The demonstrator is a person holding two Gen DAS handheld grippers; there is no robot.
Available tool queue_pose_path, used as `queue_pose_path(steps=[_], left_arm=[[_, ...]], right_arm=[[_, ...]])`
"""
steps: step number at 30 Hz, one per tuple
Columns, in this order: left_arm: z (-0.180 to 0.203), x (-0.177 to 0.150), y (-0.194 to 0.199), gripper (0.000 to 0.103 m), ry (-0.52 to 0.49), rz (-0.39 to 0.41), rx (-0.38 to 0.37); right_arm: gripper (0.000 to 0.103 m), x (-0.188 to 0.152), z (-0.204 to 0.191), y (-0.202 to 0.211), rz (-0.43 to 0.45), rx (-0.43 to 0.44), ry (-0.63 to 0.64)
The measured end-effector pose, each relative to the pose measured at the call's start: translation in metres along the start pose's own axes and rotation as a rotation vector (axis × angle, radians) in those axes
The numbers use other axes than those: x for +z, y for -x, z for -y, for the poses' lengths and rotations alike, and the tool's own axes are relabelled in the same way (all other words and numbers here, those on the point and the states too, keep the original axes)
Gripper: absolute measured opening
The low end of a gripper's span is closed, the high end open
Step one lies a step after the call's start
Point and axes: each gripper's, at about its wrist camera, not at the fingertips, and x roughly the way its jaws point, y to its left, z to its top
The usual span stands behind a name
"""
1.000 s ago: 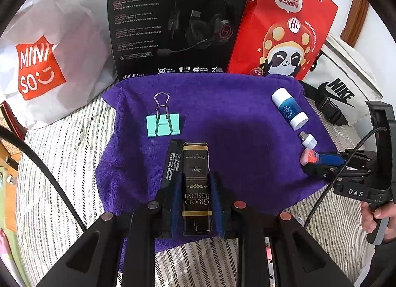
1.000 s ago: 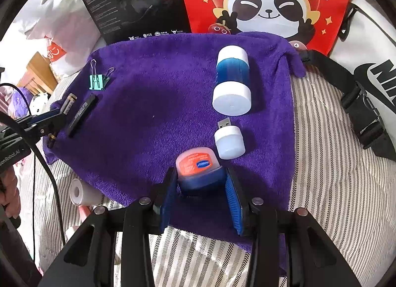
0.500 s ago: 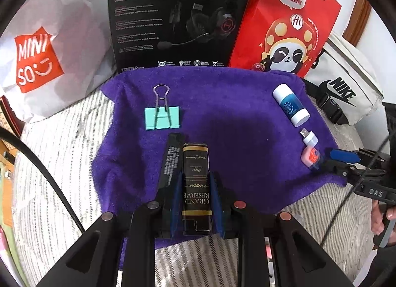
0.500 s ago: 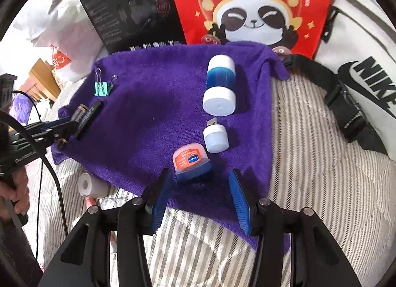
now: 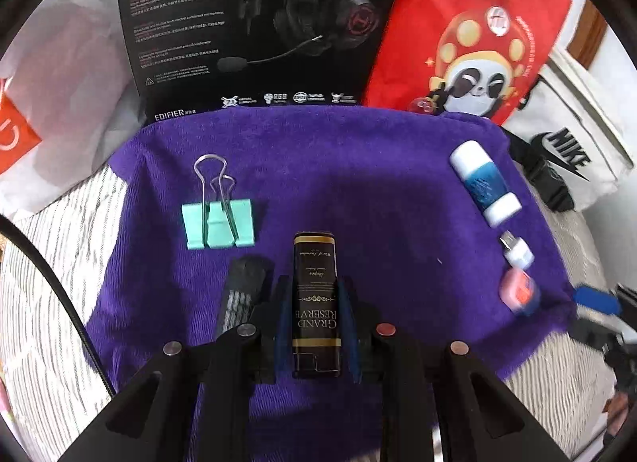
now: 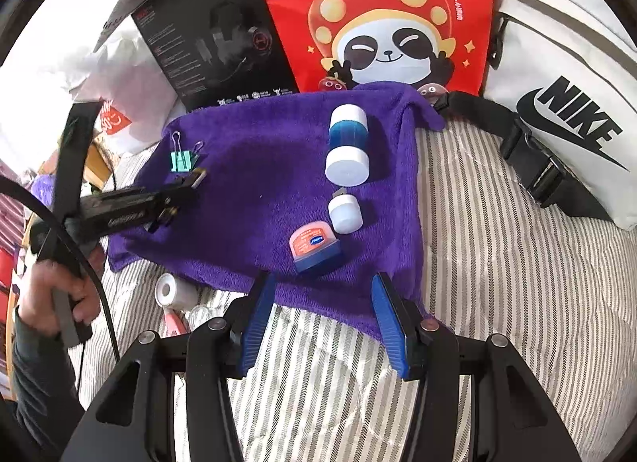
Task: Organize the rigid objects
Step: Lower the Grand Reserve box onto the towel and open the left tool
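Purple terry towel [image 5: 358,183] is spread over a striped bedcover [image 6: 497,282], and small rigid objects are lined up on it. Since a second ago, the right gripper [image 6: 322,318] has been drawn back and lifted away from the small blue jar with a pink-orange lid [image 6: 316,247]. Its jaws have just been opening; nothing is between its blue pads now, and they stand moderately wide over the towel's near edge. The jar is left lying on the towel, just below a small white USB adapter [image 6: 345,215] and a blue-and-white cylindrical bottle [image 6: 347,151]. These three form a column down the towel's right side, so the jar's placement is judged finished.

The left gripper [image 5: 316,326] is closed narrowly on a black rectangular tin with gold lettering reading "Grand Reserve" [image 5: 316,302], held lengthwise between the pads. Compared with a second ago, this gripper has been carried forward and lower over the towel, with the tin unchanged in the grip. A flat black bar-shaped object [image 5: 243,286] lies just left of the tin, and a mint-green binder clip with wire handles [image 5: 218,219] rests beyond it. The tin is probably meant to be set down beside these, forming a left-hand column. Whether the tin touches the towel cannot be told.

A black headset box [image 5: 254,24], a red panda-printed bag [image 5: 469,32] and a white Nike bag [image 6: 557,83] stand behind.
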Motion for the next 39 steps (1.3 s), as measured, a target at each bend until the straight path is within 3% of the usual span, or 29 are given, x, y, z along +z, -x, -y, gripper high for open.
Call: queue_pose_path(steps=[21, 28, 39], left_arm=[[-0.003, 0.022, -0.016, 0.023, -0.029, -0.008, 0.086], [0.01, 0.017, -0.013, 0.039, -0.035, -0.049, 0.076], [0.021, -0.008, 0.01, 0.039, -0.016, -0.063, 0.048]], right_arm=[[0.051, -0.01, -0.009, 0.012, 0.01, 0.003, 0.014], [0.051, -0.018, -0.009, 0.018, 0.01, 0.005, -0.007], [0.055, -0.035, -0.022, 0.036, 0.027, 0.015, -0.002]])
